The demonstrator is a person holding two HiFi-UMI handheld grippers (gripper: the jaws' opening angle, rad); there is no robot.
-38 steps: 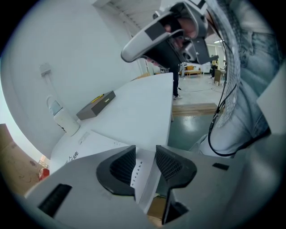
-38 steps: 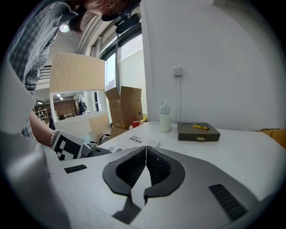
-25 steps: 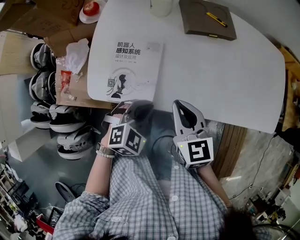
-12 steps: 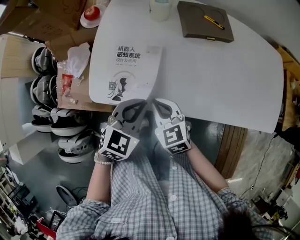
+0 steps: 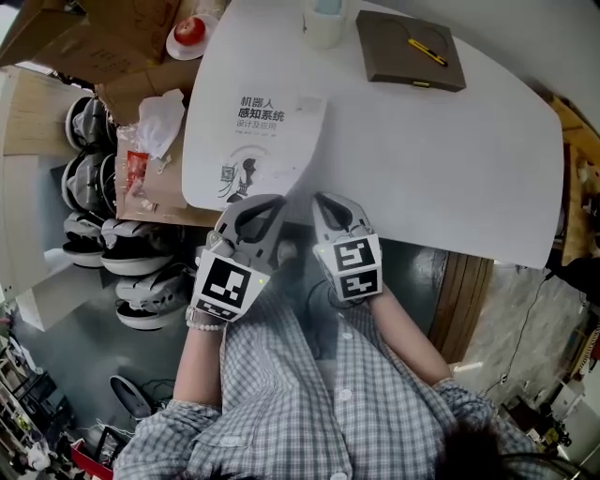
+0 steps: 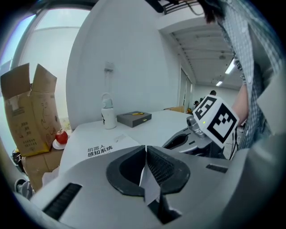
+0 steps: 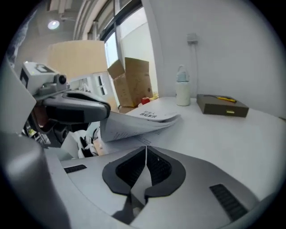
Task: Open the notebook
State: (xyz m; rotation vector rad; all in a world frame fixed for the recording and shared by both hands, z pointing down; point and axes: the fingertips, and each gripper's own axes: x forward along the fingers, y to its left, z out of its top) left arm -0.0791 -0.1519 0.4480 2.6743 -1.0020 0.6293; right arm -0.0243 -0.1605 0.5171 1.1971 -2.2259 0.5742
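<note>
The notebook point(image 5: 258, 141) is white with dark printed characters and lies on the left part of the white table point(image 5: 450, 159). My left gripper point(image 5: 267, 199) is shut on the near edge of its cover. In the right gripper view, the cover and some pages point(image 7: 147, 117) are lifted off the sheets below, held by the left gripper point(image 7: 105, 109). A thin white sheet shows between the jaws of the left gripper point(image 6: 146, 147). My right gripper point(image 5: 323, 199) sits just right of it at the table's near edge, and its jaws point(image 7: 146, 146) are shut together.
A flat brown box point(image 5: 410, 49) with a yellow pen on it lies at the far side, next to a white cup point(image 5: 323, 23). A red apple point(image 5: 187, 30) on a plate, cardboard and shoes point(image 5: 94, 178) sit left of the table.
Both grippers have come forward to the notebook's near edge. The left one has rolled and risen. The right one has shifted left and down, close beside the left.
</note>
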